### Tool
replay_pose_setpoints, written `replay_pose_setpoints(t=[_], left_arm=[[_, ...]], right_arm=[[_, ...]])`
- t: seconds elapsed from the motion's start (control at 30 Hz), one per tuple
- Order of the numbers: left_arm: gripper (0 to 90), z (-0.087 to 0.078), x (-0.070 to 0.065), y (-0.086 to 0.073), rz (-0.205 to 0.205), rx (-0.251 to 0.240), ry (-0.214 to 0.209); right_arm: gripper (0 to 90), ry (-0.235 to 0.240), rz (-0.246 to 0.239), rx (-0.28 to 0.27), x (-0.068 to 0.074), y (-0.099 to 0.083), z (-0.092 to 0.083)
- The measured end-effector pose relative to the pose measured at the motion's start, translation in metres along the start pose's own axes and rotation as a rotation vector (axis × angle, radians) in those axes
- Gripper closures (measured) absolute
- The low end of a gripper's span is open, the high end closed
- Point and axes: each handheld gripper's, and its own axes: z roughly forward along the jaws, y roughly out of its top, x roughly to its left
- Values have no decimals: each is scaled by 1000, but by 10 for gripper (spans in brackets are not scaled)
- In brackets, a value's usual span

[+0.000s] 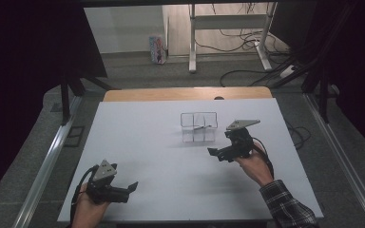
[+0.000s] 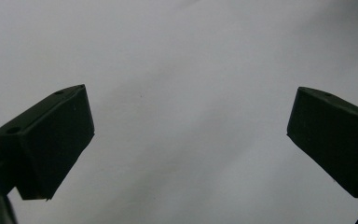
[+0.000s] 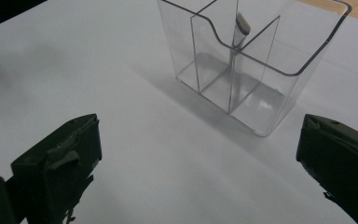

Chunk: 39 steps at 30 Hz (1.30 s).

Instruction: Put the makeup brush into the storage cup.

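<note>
- White surface takes up most of the high view; a strip of bare wood shows along its far edge.
- Clear plastic organizer stands upright on the surface, right of centre, toward the far side. Inner walls split it into compartments.
- In the right gripper view the organizer sits ahead and slightly to the right, on the white surface, apart from both jaws.
- A slim stick-like item with a pale tip leans inside one compartment; what it is can't be made out. Same item reads as a thin diagonal line in the high view.
- Right hand-held gripper is held just near of the organizer and slightly right of it, not touching, jaws pointing left. Grey three-cornered plate sits on top.
- Right hand-held gripper jaws spread wide, nothing between them.
- Right hand holds it from below; plaid sleeve at the lower right.
- Left hand-held gripper is at the near left of the surface, well apart from the organizer, jaws pointing right.
- Left hand-held gripper jaws also spread wide and empty, plain white surface behind them.
- Left hand grips it at the bottom edge.
- Off the surface: grey floor, metal desk legs, loose cables, a small patterned box by the far wall.
</note>
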Motion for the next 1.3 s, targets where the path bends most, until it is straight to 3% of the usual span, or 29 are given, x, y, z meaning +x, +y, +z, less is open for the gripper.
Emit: replay_pose_setpoints(t=[0.5, 1.3], left_arm=[[12, -2, 1, -2, 7, 9, 20], [10, -9, 9, -8, -15, 9, 38]], right_arm=[[0, 6, -1, -18, 8, -7, -11], [0, -12, -9, -12, 18, -26, -30]])
